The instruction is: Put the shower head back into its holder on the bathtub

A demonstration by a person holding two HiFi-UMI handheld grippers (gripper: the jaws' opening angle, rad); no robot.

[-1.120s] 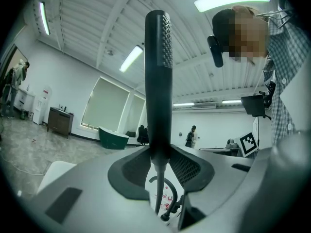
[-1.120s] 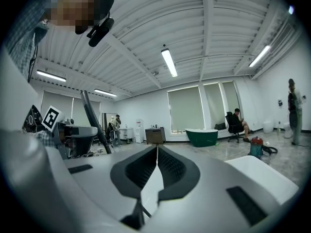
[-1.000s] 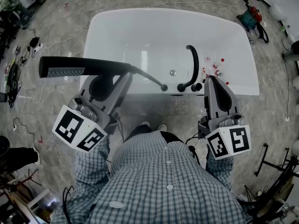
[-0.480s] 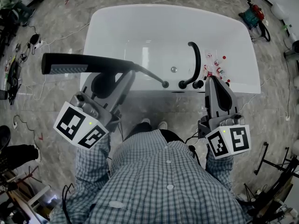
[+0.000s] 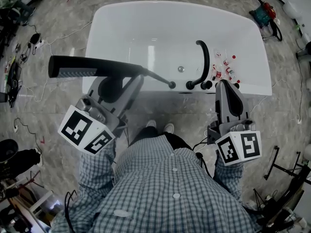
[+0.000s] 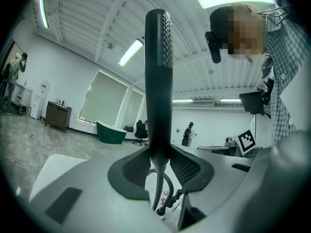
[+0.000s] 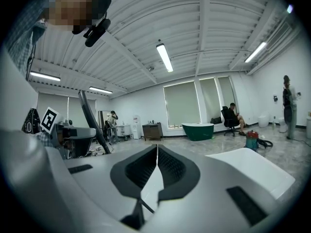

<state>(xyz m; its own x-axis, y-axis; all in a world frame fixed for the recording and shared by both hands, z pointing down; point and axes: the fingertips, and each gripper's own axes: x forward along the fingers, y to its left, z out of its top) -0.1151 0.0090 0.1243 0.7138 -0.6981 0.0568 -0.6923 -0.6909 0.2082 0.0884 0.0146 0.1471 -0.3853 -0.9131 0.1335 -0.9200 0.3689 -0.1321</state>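
My left gripper point(image 5: 137, 76) is shut on the black shower head point(image 5: 92, 66), which lies level and points left in the head view. Its thin end reaches right to the hose joint point(image 5: 172, 85) at the white bathtub's point(image 5: 146, 28) near rim. In the left gripper view the shower head point(image 6: 159, 81) stands upright between the jaws of my left gripper point(image 6: 159, 158), nozzles facing right. The black curved faucet point(image 5: 204, 64) with its knobs sits on the rim to the right. My right gripper point(image 5: 228, 89) is shut and holds nothing, just below the rim; my right gripper point(image 7: 156, 163) has its pads together.
Small red-and-white bottles point(image 5: 226, 71) stand on the tub rim right of the faucet. Cables and gear point(image 5: 14, 67) lie on the marble floor at left, a bag point(image 5: 265, 16) at upper right, a stand point(image 5: 286, 174) at lower right. People and a green tub point(image 7: 197, 130) are far off.
The left gripper with the shower head has shifted slightly right and up toward the tub. The whole view has drifted a little; the right gripper stays shut in place.
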